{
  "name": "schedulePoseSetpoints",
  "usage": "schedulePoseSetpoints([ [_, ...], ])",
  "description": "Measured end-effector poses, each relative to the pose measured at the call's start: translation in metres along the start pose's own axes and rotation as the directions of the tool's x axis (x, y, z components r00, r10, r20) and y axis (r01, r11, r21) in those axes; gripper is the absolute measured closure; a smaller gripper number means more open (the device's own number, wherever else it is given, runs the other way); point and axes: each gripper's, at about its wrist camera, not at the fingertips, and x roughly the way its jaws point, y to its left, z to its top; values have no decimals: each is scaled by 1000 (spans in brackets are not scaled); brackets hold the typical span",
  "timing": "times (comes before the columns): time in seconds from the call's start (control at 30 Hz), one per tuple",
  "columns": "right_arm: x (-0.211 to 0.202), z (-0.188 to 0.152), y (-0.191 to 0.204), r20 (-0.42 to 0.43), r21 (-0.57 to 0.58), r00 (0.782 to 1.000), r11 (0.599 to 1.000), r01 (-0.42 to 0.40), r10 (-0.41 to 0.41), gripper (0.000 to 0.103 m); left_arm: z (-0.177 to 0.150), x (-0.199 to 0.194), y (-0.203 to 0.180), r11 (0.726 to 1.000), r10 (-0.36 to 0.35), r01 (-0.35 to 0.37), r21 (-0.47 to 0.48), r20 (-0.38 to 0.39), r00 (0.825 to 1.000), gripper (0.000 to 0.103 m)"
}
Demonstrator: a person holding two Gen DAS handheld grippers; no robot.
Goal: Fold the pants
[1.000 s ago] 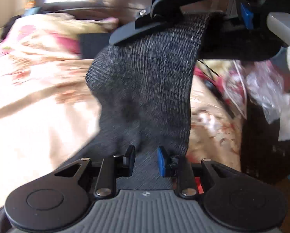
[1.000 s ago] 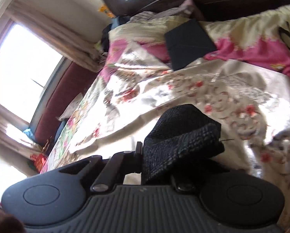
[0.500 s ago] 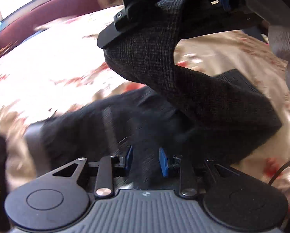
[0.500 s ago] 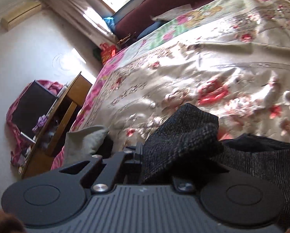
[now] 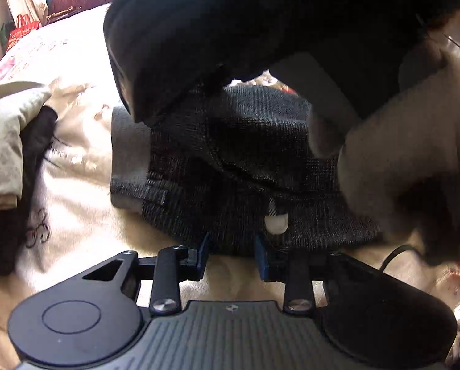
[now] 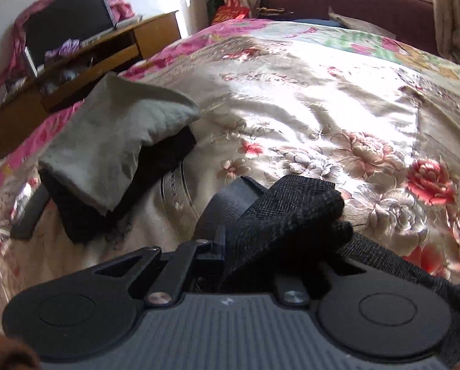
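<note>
Pants [image 5: 230,166] lie folded on the floral bedspread [image 6: 291,108]. Right gripper [image 6: 279,225] is clamped on a bunched fold. Left gripper [image 5: 231,257] stands parted, empty, at the fabric's near edge.

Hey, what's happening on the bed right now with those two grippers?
A person is folding dark grey pants on a floral bedspread. The right gripper is clamped on a bunched fold of the fabric. The left gripper is open at the pants' near edge, holding nothing. A folded pile sits nearby.
</note>
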Motion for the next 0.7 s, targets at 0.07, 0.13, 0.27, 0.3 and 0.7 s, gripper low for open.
schedulePoseSetpoints([
  [0.07, -2, -4, 8, -8, -107, 1000, 994, 12, -13, 90, -5, 0, 0, 1000, 1, -1, 17, -5, 1000, 55],
  [0.13, -8, -9, 12, 2, -179, 1000, 984, 13, -13, 89, -5, 0, -1, 1000, -6, 6, 20, -5, 1000, 54],
  [0.27, -10, -7, 16, 9, -213, 1000, 977, 16, -14, 89, -9, -1, 7, 1000, -10, 10, 10, -9, 1000, 52],
  [0.3, -9, -6, 18, 11, -233, 1000, 972, 18, -16, 89, -10, -1, 7, 1000, -9, 9, 6, -11, 1000, 52],
  [0.7, -127, 26, -117, 116, 316, 993, 949, -11, -27, 97, 68, -1, -16, 994, -105, 106, 4, 178, 978, 51],
])
